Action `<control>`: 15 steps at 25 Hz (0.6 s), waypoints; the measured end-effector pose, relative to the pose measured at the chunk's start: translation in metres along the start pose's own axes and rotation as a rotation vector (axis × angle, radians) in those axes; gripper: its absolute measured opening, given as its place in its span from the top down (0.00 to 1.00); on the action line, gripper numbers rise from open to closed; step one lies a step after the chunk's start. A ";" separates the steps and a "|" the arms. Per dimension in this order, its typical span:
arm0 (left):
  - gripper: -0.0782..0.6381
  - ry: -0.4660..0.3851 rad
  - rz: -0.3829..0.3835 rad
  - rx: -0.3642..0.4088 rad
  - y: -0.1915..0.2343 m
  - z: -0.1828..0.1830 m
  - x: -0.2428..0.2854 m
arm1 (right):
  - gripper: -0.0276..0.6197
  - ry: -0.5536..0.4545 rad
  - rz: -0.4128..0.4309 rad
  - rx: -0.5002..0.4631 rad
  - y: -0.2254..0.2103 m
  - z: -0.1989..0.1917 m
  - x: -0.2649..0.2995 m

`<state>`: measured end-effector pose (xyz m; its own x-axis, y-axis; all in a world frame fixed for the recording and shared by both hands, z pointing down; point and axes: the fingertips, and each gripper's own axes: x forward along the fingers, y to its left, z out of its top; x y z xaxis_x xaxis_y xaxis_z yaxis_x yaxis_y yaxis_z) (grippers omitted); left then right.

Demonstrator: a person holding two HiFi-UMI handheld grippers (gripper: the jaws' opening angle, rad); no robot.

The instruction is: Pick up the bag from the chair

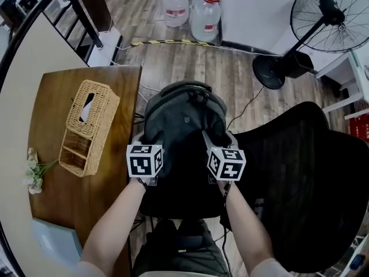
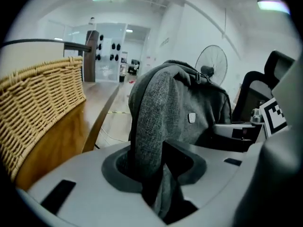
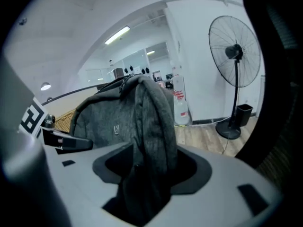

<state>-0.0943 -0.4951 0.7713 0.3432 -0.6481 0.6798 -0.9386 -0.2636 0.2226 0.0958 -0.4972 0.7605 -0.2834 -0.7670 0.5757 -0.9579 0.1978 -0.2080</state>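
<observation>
The grey bag [image 1: 183,123] stands upright between the right edge of a wooden tabletop [image 1: 52,206] and a black mesh chair [image 1: 305,172], touching the chair's side; its own bulk hides what lies under it.

On the tabletop, a wicker tissue box [image 1: 89,126] sits near the middle and a sprig of pale flowers [image 1: 33,171] lies by the left edge. Beyond the bag on the plank floor are water bottles [image 1: 204,16], a yellow-and-black cable strip [image 1: 167,42] and a standing fan [image 1: 331,10].

The left claw [image 1: 145,139] is drawn narrow onto a grey fold of the bag's left side, and the right claw [image 1: 222,143] pinches a fold on the right side.

Only the left gripper view shows the cloth bunched in that claw [image 2: 151,174], with the wicker close at left. The right gripper view shows the same in its claw [image 3: 142,174], with the fan at full height.
</observation>
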 end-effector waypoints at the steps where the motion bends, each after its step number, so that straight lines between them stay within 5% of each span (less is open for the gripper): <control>1: 0.70 -0.024 -0.010 -0.002 -0.004 0.006 -0.010 | 0.58 -0.016 0.007 -0.008 0.004 0.009 -0.009; 8: 0.71 -0.165 -0.074 0.044 -0.031 0.075 -0.095 | 0.72 -0.118 0.003 -0.013 0.023 0.095 -0.086; 15: 0.72 -0.331 -0.125 0.159 -0.062 0.157 -0.201 | 0.72 -0.282 -0.019 -0.062 0.060 0.191 -0.184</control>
<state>-0.0993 -0.4609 0.5108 0.4721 -0.7925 0.3861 -0.8804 -0.4459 0.1613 0.0989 -0.4610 0.4906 -0.2500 -0.9085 0.3348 -0.9663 0.2122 -0.1456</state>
